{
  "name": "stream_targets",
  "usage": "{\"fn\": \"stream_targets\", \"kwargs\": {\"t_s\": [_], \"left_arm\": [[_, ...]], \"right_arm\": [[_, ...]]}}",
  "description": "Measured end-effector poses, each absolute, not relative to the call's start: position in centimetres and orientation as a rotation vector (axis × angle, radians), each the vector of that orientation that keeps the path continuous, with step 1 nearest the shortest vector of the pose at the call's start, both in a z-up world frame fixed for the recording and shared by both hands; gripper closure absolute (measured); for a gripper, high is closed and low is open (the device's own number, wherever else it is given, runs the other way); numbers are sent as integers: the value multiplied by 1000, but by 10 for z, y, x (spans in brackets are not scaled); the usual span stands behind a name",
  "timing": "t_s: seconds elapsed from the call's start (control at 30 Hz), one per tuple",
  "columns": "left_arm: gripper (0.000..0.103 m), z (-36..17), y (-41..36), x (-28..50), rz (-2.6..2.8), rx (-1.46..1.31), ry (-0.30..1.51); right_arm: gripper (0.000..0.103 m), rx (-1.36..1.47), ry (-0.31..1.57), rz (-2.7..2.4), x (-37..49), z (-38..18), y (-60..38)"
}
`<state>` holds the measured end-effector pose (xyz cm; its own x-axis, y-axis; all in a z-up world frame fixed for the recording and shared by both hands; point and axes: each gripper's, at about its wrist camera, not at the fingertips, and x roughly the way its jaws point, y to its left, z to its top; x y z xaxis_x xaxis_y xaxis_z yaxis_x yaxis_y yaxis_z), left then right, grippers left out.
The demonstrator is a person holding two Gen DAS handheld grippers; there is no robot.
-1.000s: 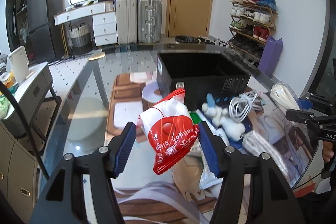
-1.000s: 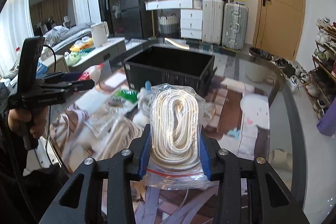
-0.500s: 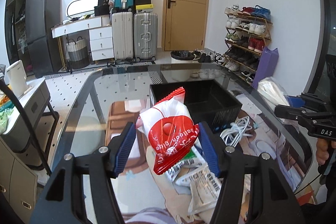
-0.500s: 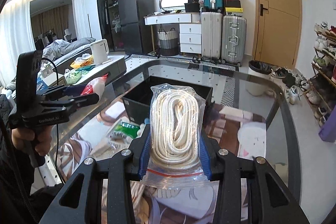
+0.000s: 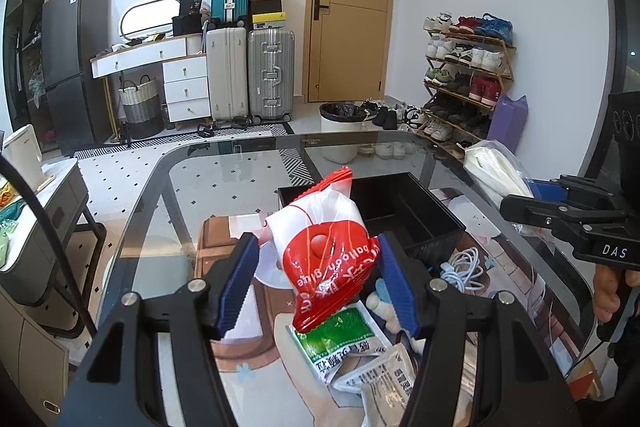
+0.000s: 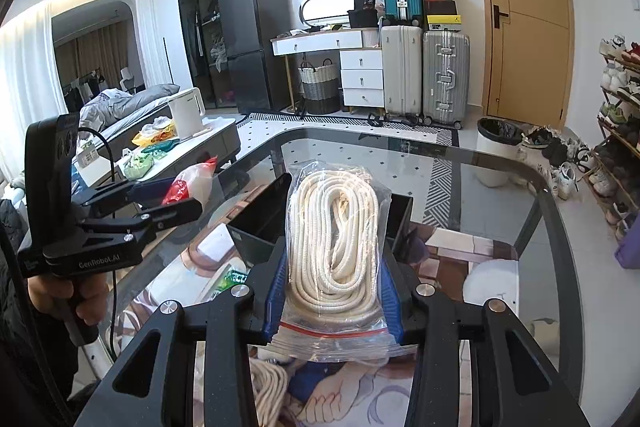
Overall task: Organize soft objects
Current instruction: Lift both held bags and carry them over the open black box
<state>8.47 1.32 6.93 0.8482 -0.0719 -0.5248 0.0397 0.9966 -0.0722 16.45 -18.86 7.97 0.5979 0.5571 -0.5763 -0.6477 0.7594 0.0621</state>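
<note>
- Left gripper (image 5: pixel 316 281) clamped on a red-and-white plastic packet (image 5: pixel 325 253), right blue pad (image 5: pixel 396 287) against its side, held above the glass tabletop (image 5: pixel 240 163).
- Right gripper (image 6: pixel 330 293) clenched on a clear zip bag of coiled white rope (image 6: pixel 338 231), both blue pads pressed to the bag's sides, bag upright and raised off the tabletop.
- Seen beyond both held packets, toward the tabletop's far edge: an open black plastic bin (image 5: pixel 404 211).
- Lay flat on the tabletop near its close edge, below the red packet: a green-and-white sachet (image 5: pixel 340 339) and a grey-white printed pouch (image 5: pixel 384 375), overlapping.
- Rested just beside the bin's near right corner: a coiled white cable (image 5: pixel 464 267).
- Gripped each handle: a bare hand (image 6: pixel 68 291), sleeve dark.
</note>
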Motion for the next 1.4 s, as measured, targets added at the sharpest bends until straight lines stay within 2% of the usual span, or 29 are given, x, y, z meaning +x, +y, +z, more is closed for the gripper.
{"fn": "stream_targets", "kwargs": {"t_s": [0.53, 1.4], "left_arm": [[42, 62, 10, 117, -60, -48, 598], [42, 40, -6, 169, -84, -24, 684]], "right_arm": [[62, -151, 659, 704, 198, 81, -173], [62, -164, 752, 726, 252, 46, -144]]}}
